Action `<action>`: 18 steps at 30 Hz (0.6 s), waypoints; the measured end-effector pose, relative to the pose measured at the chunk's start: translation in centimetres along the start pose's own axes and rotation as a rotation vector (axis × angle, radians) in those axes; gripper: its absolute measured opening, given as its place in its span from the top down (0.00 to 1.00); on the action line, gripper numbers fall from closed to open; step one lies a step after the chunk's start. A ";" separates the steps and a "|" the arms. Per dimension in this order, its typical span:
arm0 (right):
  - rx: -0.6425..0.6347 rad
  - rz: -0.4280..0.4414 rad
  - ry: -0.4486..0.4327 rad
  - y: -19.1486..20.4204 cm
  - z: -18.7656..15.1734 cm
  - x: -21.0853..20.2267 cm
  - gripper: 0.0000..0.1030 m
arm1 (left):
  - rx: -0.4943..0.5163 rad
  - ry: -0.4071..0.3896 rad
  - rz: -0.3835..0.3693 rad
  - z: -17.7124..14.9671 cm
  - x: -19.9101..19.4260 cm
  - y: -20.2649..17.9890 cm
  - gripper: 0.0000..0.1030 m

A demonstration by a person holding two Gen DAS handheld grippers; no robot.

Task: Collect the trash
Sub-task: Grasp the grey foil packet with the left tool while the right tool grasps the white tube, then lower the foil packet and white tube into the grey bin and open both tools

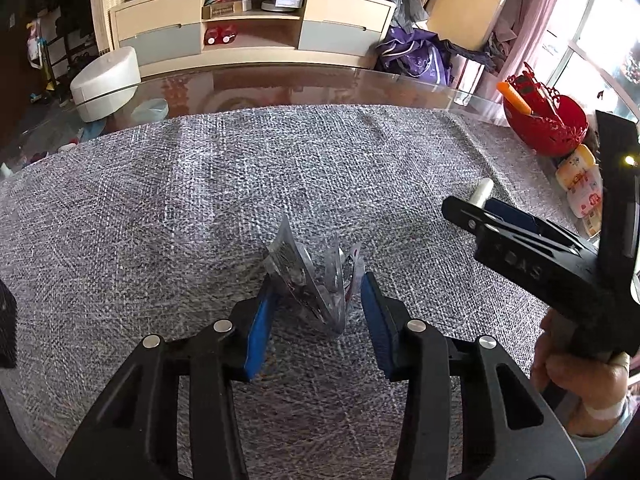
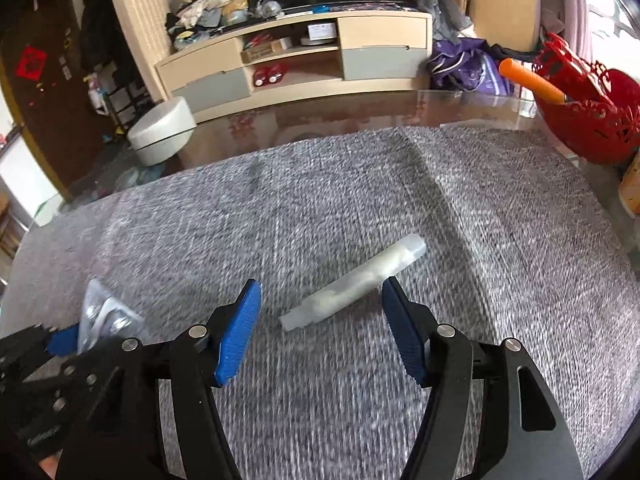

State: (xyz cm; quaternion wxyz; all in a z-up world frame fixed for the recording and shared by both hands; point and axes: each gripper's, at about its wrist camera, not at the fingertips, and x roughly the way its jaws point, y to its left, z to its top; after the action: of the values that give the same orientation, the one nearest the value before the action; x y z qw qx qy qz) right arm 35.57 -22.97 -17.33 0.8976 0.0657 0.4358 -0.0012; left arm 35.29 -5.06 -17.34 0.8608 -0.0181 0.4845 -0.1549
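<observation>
Where it stands crumpled, clear wrapper (image 1: 316, 276), print perhaps red.

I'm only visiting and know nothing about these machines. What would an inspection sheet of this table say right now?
Surface: grey woven cloth over a glass tabletop.
Job's things: crumpled clear plastic wrapper; translucent white plastic tube lying flat.
Clutter: red lace-edged plastic bowl holding an orange stick; yellow packets.
Grippers: left gripper fingers closed on the wrapper; right gripper open, astride the tube.
Cables: nothing seen.
Surroundings: beige TV cabinet, white round stool.
</observation>
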 end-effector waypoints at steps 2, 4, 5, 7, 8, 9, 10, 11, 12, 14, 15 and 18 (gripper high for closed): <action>-0.006 -0.028 -0.001 -0.1 0.1 0.0 0.60 | 0.004 -0.001 0.002 0.0 0.0 0.1 0.61; -0.011 -0.041 0.000 -0.6 0.0 0.0 0.72 | 0.007 0.001 0.003 -0.1 -0.1 0.1 0.62; -0.010 -0.032 0.004 -1.0 -0.1 -0.2 0.78 | 0.006 0.002 0.004 -0.1 -0.1 0.1 0.62; -0.006 -0.020 0.015 -1.6 -0.4 -0.5 0.86 | 0.005 0.005 0.008 -0.3 -0.3 0.1 0.63; -0.004 -0.012 0.019 -1.9 -0.6 -0.8 0.86 | 0.005 0.008 0.011 -0.4 -0.4 0.1 0.64; -0.002 -0.006 0.024 -2.1 -0.8 -1.0 0.86 | 0.006 0.011 0.014 -0.7 -0.7 0.0 0.65; 0.000 0.008 0.030 -2.3 -1.2 -1.5 0.86 | 0.006 0.015 0.014 -1.0 -0.9 0.0 0.66; -0.002 0.017 0.034 -2.3 -1.6 -1.8 0.86 | 0.006 0.018 0.012 -1.3 -1.2 -0.1 0.66; -0.006 0.028 0.042 -2.4 -2.0 -2.2 0.86 | 0.005 0.020 0.009 -1.6 -1.4 -0.2 0.67; -0.011 0.056 0.058 -2.3 -2.8 -3.1 0.86 | 0.005 0.027 0.001 -2.5 -2.2 -0.4 0.67; -0.017 0.067 0.064 -2.1 -3.4 -3.7 0.86 | 0.008 0.029 -0.001 -3.2 -2.7 -0.6 0.68; -0.045 0.109 0.075 -1.3 -5.0 -6.0 0.86 | 0.011 0.030 -0.007 -4.6 -4.2 -1.1 0.68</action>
State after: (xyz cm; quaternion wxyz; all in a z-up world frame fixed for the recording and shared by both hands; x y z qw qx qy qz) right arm 27.86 -23.98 -15.91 0.8806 0.0689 0.4650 0.0600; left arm 29.12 -4.33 -16.17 0.8529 -0.0127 0.4965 -0.1608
